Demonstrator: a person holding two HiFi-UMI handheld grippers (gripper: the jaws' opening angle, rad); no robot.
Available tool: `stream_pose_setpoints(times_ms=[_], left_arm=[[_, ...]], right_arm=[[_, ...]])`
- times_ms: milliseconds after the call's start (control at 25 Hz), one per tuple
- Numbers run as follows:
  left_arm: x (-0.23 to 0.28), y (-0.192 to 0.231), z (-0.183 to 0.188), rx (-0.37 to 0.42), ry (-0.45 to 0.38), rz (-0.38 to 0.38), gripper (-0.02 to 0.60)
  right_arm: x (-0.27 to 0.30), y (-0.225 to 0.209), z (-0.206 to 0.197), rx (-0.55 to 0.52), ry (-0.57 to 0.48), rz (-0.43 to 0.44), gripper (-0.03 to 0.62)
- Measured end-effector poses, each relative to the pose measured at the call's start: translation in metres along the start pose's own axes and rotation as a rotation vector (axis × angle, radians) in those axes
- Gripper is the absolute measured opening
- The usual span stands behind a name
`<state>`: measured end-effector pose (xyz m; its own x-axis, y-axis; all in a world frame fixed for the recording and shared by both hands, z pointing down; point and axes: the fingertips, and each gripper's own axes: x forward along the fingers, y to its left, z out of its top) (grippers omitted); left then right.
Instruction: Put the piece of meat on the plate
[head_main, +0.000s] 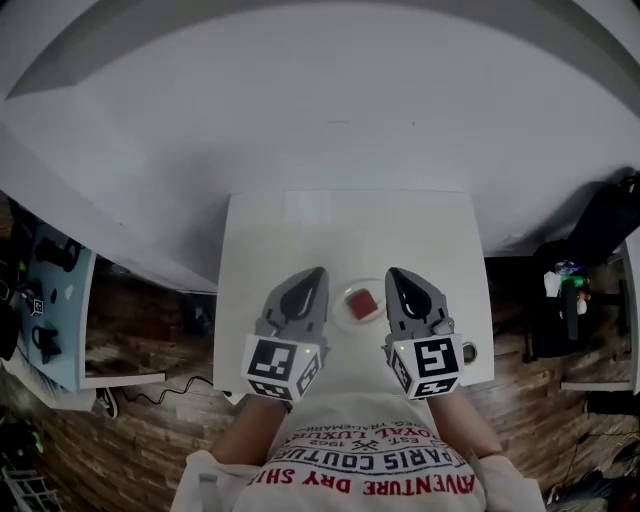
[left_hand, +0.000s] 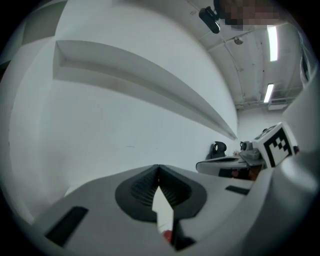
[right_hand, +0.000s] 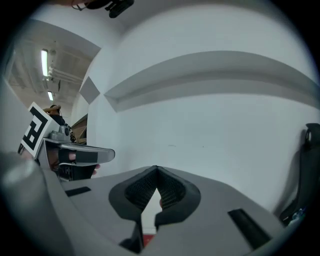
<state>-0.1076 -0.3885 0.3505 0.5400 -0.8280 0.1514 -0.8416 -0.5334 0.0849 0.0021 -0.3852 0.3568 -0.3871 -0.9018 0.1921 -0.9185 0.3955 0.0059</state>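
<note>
**White table, meat on plate, both grippers empty**

White table (head_main: 300, 230) before a plain white wall. Piece of meat (head_main: 362, 301): red, lying on the small plate (head_main: 346, 312), seen between the two grippers in the head view and apart from both. Risk: judged slight; a gripper dropping carelessly could knock the plate or push the meat off. Left gripper (head_main: 316, 274): jaws together, nothing between. Right gripper (head_main: 396, 274): jaws together, likewise empty.

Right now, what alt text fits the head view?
A red square piece of meat lies on a small round white plate on a white table, flanked by the shut, empty grey left tongs and grey right tongs.
</note>
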Motion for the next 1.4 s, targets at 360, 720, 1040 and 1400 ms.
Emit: stream_pose_setpoints(times_ms=[360,720,1040,1400], left_arm=[[-0.003,-0.004,0.022,0.052,-0.051,0.022,0.005],[-0.004,-0.007,0.019,0.047,-0.044,0.026,0.005],[-0.003,-0.019,0.011,0.058,-0.026,0.005,0.005],[-0.004,-0.02,0.007,0.057,-0.019,0.006,0.005]], right_arm=[[-0.013,-0.003,0.017,-0.012,-0.049,-0.003,0.011],[-0.016,-0.002,0.015,-0.041,-0.037,-0.008,0.011],[-0.018,-0.004,0.014,-0.036,-0.041,-0.021,0.011],[-0.016,-0.001,0.006,-0.02,-0.02,-0.016,0.011]])
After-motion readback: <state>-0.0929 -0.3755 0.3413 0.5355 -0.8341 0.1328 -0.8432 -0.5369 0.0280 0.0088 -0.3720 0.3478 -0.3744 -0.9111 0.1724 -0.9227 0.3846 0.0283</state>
